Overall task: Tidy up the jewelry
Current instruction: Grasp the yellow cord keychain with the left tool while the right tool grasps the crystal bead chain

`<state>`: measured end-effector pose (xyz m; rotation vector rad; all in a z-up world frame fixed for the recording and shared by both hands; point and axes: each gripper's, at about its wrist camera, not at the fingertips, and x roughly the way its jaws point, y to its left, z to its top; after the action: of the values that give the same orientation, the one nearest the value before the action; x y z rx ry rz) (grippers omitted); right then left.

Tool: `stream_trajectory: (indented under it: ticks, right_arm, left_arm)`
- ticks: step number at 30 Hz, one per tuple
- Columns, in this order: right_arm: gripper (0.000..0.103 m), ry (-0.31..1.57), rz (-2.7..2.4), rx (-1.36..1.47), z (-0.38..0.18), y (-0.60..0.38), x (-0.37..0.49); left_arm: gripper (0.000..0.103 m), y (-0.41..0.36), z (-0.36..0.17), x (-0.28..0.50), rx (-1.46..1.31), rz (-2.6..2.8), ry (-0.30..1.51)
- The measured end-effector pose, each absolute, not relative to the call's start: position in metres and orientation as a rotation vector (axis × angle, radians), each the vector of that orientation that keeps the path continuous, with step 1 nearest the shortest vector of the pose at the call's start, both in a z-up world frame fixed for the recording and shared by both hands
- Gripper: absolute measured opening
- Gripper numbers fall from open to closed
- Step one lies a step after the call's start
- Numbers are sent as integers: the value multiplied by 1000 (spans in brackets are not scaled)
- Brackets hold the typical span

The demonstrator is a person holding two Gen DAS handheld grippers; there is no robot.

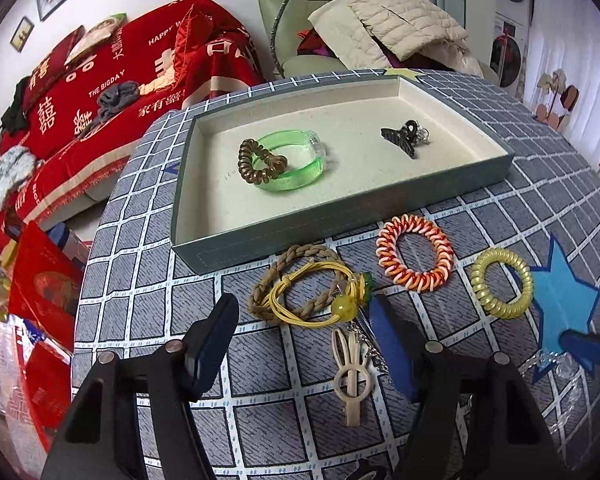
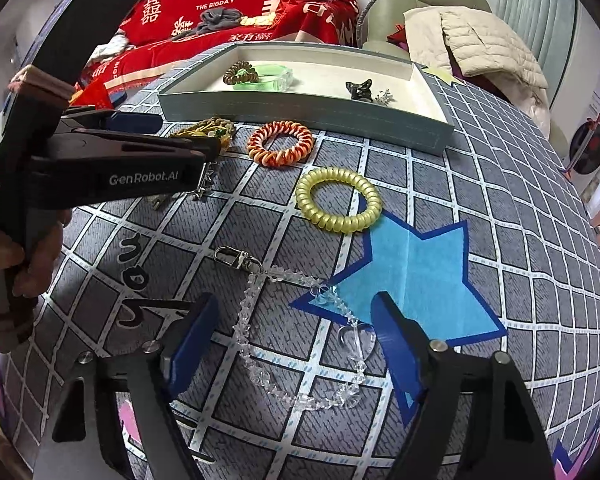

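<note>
A grey tray [image 1: 340,216] with a cream lining holds a green bangle [image 1: 296,178], a brown coil tie [image 1: 256,162] and a black claw clip [image 1: 404,138]. In front of it lie a braided tie with a yellow beaded cord [image 1: 300,294], an orange coil tie [image 1: 414,252], a yellow coil tie [image 1: 500,284] and a wooden rabbit clip [image 1: 352,376]. My left gripper [image 1: 304,340] is open above the cord and clip. My right gripper [image 2: 296,340] is open around a clear bead chain [image 2: 260,320], low over the table. The left gripper also shows in the right wrist view [image 2: 148,148].
The table has a grey checked cloth [image 1: 160,320] with blue star patches [image 2: 416,276]. A red-covered sofa [image 1: 120,80] and a green armchair with a quilted jacket [image 1: 396,24] stand behind. Red bags [image 1: 40,292] lie left of the table.
</note>
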<state>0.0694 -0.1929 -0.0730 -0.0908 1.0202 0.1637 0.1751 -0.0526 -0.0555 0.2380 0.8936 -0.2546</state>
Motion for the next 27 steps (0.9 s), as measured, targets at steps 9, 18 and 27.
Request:
stream_trajectory:
  ticks: [9, 18, 27]
  right_arm:
    - [30, 1014, 147, -76, -68, -195, 66]
    - [11, 1014, 141, -5, -66, -205, 64]
    - [9, 983, 150, 89, -47, -220, 67]
  left_arm:
    - [41, -52, -53, 176, 210, -302, 908]
    - [34, -39, -43, 169, 163, -316, 881]
    - [34, -22, -16, 157, 114, -333, 828]
